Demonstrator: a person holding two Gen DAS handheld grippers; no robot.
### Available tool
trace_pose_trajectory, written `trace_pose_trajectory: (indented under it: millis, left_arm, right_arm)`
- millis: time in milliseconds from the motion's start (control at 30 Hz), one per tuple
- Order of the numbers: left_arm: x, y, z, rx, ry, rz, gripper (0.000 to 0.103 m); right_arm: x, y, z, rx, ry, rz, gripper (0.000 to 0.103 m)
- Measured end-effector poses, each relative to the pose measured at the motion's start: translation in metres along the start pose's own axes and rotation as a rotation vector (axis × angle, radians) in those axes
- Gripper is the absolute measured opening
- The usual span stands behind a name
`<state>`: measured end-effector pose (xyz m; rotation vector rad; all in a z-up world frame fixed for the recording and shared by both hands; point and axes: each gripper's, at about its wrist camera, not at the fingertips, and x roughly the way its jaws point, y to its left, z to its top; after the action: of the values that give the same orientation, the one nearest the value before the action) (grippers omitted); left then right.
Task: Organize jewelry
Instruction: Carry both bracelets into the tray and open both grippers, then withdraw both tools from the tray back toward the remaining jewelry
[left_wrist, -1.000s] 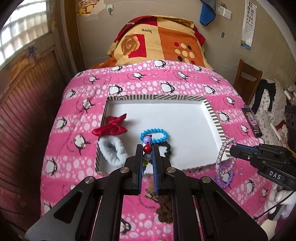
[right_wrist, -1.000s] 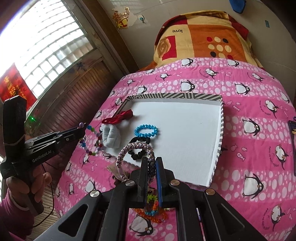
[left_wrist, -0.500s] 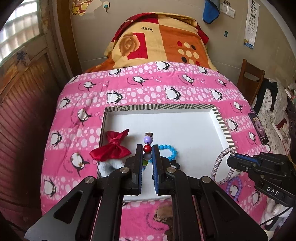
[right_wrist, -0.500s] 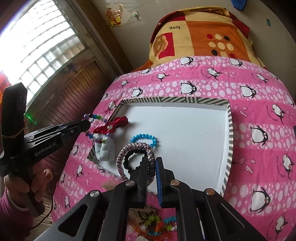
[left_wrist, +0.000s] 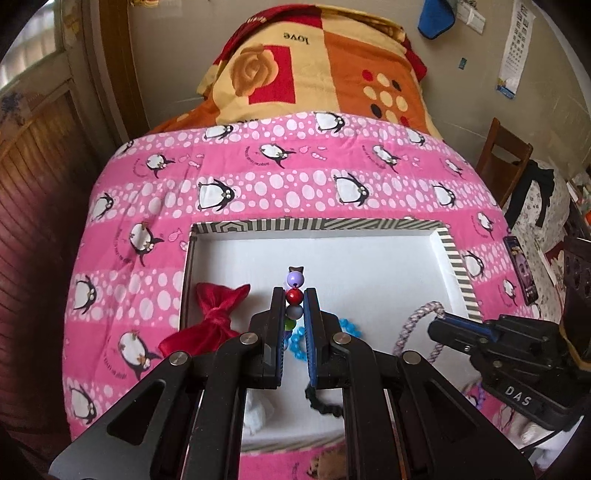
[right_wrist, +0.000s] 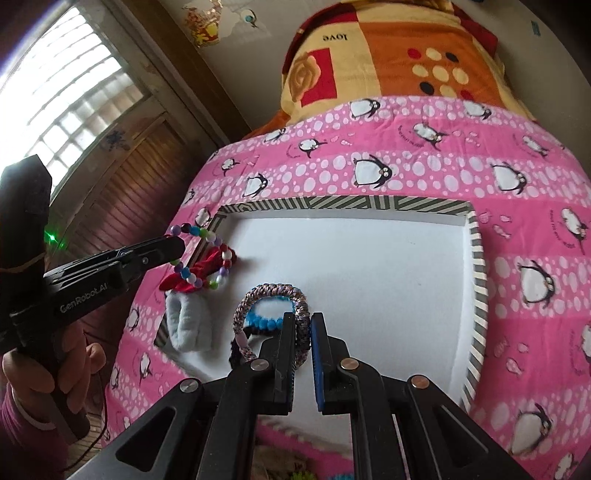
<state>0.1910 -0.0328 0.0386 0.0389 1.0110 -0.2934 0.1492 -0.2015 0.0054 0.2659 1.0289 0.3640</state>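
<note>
Left gripper (left_wrist: 294, 295) is pinching a multicolour bead bracelet (left_wrist: 294, 295): red and grey beads sit clamped between the fingers, a lilac bead sticks out past the tips, green and more beads run back down the gap. From the right wrist view the same left gripper (right_wrist: 177, 245) comes in from the left side, gripped by a hand (right_wrist: 44, 373) in a dark pink sleeve, and the bead bracelet (right_wrist: 207, 258) hangs off its tips as a loop over the left rim of the tray, above the red bow. Right gripper (right_wrist: 303, 325) is closed on a braided cord bracelet (right_wrist: 273, 295), pink/grey/purple weave; the cord runs between the fingers and the loop stands up ahead of the tips, over the near-left part of the tray. In the left wrist view the right gripper (left_wrist: 439, 325) shows at the right with the cord bracelet (left_wrist: 421, 317) arching from its tips. Tray (right_wrist: 476, 295) is a shallow white box lid with a grey-and-white striped rim, lying on a pink penguin-print blanket (right_wrist: 406, 166). Already in the tray, all at the near-left end: red satin bow (left_wrist: 210, 321), white fluffy scrunchie (right_wrist: 188, 325) just below it, blue bead bracelet (right_wrist: 266, 321) seen through the cord loop, black scrunchie (left_wrist: 325, 402) beside that. Rest of the tray floor is bare white. Behind the blanket an orange and yellow quilt (left_wrist: 314, 74) is piled against the wall. A phone (left_wrist: 521, 273) lies on the blanket right of the tray; wooden chair (left_wrist: 502, 158) stands further right.
</note>
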Motion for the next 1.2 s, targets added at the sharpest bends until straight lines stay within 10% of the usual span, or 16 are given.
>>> trace_pose_trajectory:
  millis: [800,933,1200]
  left_arm:
    - [0.074,0.052,0.010,-0.093,0.105,0.070,0.011]
    - [0.070,0.049,0.007,-0.091,0.106,0.082,0.037]
    - [0.039,0.034,-0.002,-0.069,0.059,0.098,0.048]
  right_arm:
    - [0.095,-0.031,0.051,0.085,0.088,-0.061,0.007]
    - [0.085,-0.031,0.046,0.085,0.092,-0.064,0.008]
    - [0.044,-0.023,0.023,0.072,0.055,-0.060,0.032]
